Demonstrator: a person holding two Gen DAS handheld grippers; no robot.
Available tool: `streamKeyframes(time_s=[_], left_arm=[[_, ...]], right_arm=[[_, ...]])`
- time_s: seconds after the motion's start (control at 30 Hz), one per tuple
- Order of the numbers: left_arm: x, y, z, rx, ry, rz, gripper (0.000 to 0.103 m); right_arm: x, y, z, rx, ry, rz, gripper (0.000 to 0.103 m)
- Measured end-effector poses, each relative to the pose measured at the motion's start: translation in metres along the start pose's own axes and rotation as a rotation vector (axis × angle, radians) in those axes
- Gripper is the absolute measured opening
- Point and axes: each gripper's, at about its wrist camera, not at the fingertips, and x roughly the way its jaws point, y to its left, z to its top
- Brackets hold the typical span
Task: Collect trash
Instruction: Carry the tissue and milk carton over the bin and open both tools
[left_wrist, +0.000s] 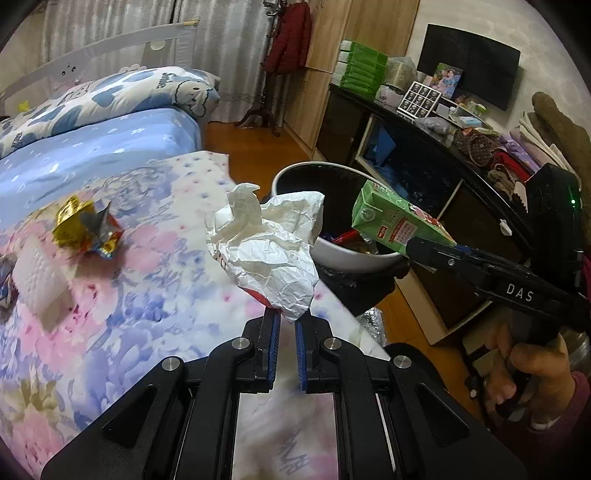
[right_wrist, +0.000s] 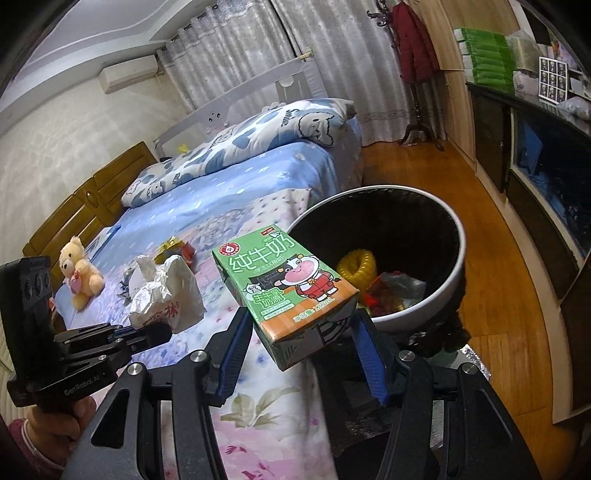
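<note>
Crumpled paper (left_wrist: 273, 254), pinched by the nearly closed left gripper (left_wrist: 287, 319), and milk carton (right_wrist: 286, 291), clamped half-wide in the right gripper (right_wrist: 301, 332), hang over the bed's edge (left_wrist: 343, 306) beside the open bin (right_wrist: 406, 314).

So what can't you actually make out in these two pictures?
- Bottom of the trash bin: in the right wrist view the milk carton covers part of its contents; in the left wrist view the crumpled paper does.
- Far side of the carton, where the right hand-held gripper pinches it: hidden in both views.
- Gold wrapper on the bedspread: blurred, its print unreadable.
- The person: only hands and sleeves, cut off by the picture edges.
</note>
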Motion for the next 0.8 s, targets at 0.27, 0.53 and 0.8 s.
streamKeyframes(time_s=[0.27,0.53,0.8], left_arm=[[0.012,-0.015,0.011,0.023,0.009,-0.02,0.007],[0.023,-0.029,0.024,0.054,0.011,-0.031,0.007],[0.036,-0.038,0.037,0.068,0.015,-0.033,0.007]], right_arm=[[-0.001,-0.013,0.007,0.015,-0.008,-0.028,0.057],[-0.001,-0.025,0.013,0.03,-0.013,-0.05,0.057],[0.001,-0.038,0.018,0.055,-0.008,-0.066,0.057]])
